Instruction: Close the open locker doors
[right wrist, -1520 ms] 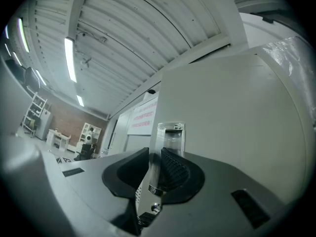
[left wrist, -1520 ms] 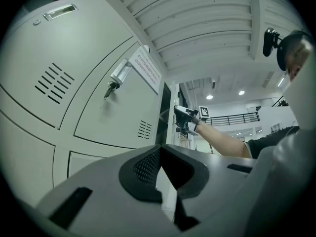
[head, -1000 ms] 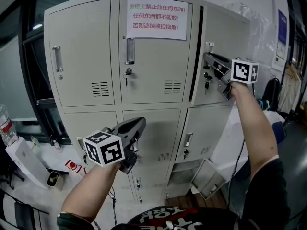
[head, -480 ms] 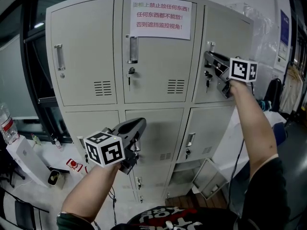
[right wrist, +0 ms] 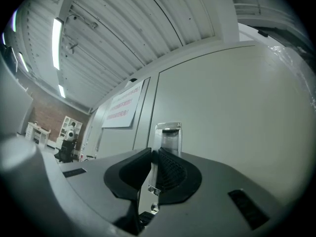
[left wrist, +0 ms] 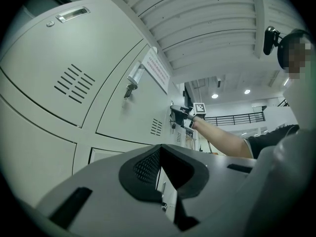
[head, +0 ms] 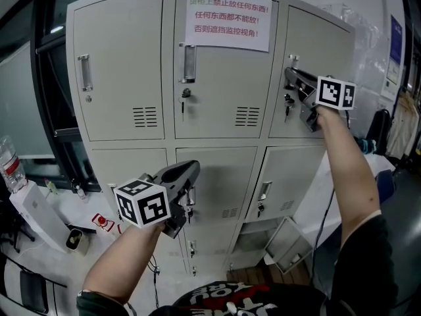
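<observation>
Grey lockers (head: 118, 78) stand under a ribbed ceiling (right wrist: 123, 33). Jaws of the right gripper (right wrist: 154, 154), just closing, pinch a door handle (right wrist: 168, 135); the left gripper (left wrist: 159, 152) has its jaws together, empty.

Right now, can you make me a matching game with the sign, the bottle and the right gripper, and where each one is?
1 sign
2 bottle
3 right gripper

a handle between its jaws
b far left, low down
c on the top middle door

Pairs: 1-c, 2-b, 3-a. The right gripper's jaws have just been closing, with the handle between them.
</observation>
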Action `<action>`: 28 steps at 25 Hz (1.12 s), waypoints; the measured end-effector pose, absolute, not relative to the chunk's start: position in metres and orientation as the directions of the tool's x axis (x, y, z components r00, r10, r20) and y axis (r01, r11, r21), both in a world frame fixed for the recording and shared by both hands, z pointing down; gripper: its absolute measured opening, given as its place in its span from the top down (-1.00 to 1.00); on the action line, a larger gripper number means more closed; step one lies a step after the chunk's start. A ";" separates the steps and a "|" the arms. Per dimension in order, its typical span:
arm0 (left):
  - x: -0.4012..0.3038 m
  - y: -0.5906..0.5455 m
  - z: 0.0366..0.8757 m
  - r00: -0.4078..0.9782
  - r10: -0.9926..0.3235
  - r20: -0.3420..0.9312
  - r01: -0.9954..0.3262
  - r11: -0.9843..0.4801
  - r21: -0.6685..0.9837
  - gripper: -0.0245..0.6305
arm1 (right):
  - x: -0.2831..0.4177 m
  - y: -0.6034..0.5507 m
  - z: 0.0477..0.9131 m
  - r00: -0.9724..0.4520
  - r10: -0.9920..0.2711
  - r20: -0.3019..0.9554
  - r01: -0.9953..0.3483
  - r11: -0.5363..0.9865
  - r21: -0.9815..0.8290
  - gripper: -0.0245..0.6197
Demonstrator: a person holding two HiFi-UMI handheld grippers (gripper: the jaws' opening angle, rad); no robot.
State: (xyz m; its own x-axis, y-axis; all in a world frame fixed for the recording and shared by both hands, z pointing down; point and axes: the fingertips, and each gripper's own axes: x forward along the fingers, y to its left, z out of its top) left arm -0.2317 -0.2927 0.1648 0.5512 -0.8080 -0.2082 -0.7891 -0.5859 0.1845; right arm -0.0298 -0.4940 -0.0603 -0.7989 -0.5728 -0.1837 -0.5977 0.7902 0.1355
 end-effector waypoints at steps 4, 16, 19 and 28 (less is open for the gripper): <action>-0.230 -0.295 0.167 0.553 -0.808 -0.203 -0.788 -0.587 0.186 0.92 | -0.031 -0.493 -0.062 -0.792 -0.577 -0.200 -0.606 0.783 0.140 0.72; -0.224 -0.290 0.168 0.557 -0.807 -0.197 -0.788 -0.588 0.184 0.92 | -0.008 -0.492 -0.048 -0.733 -0.619 -0.282 -0.661 0.745 0.085 0.72; -0.221 -0.290 0.168 0.558 -0.806 -0.198 -0.785 -0.590 0.188 0.92 | 0.003 -0.485 -0.043 -0.735 -0.611 -0.296 -0.655 0.752 0.075 0.72; -0.212 -0.290 0.172 0.561 -0.802 -0.205 -0.782 -0.595 0.188 0.92 | 0.005 -0.418 0.023 -0.797 -0.561 -0.224 -0.598 0.785 0.161 0.72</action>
State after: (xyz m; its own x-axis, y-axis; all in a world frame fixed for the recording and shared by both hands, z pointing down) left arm -0.2116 -0.2901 0.1721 0.5610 -0.8020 -0.2049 -0.7816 -0.5948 0.1879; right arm 0.0050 -0.4182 0.0228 -0.7965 -0.5614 -0.2243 -0.5984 0.7849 0.1605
